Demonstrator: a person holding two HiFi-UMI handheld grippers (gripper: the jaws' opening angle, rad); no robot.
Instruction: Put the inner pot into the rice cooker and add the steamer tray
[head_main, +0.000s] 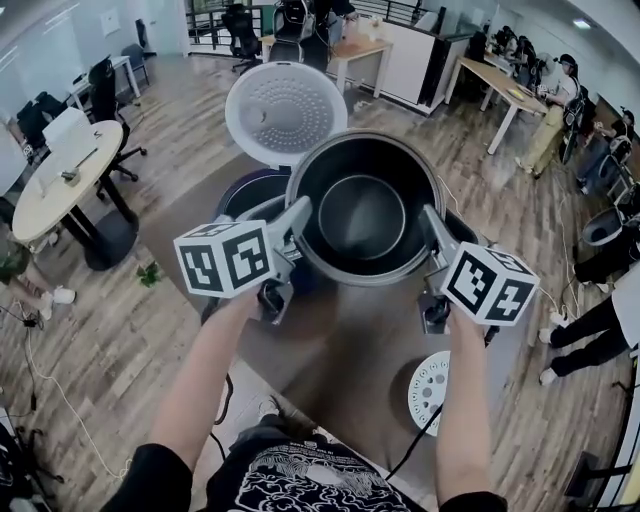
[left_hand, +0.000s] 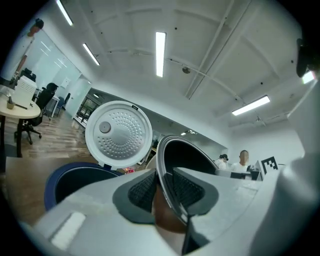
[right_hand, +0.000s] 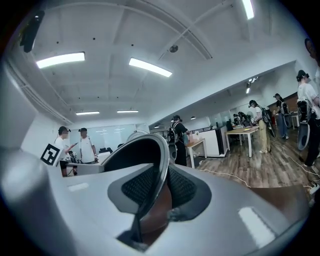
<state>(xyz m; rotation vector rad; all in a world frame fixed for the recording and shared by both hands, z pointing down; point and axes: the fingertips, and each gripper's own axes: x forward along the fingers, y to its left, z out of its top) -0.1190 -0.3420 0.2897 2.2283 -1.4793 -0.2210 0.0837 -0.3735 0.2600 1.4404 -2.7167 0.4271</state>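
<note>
The dark inner pot (head_main: 362, 215) hangs in the air between my two grippers, mouth up and empty. My left gripper (head_main: 297, 222) is shut on its left rim, and in the left gripper view the pads pinch that thin rim (left_hand: 167, 192). On the opposite rim my right gripper (head_main: 433, 226) is shut too, its pads gripping the edge (right_hand: 155, 192). Under and left of the pot stands the dark blue rice cooker (head_main: 248, 195) with its white lid (head_main: 285, 112) raised. The white perforated steamer tray (head_main: 430, 388) lies near my right forearm.
The cooker stands on a brown table (head_main: 340, 340). A black cable (head_main: 418, 438) runs off its near edge. A round white table (head_main: 60, 185) with office chairs stands at the left. People work at desks (head_main: 500, 80) on the far right.
</note>
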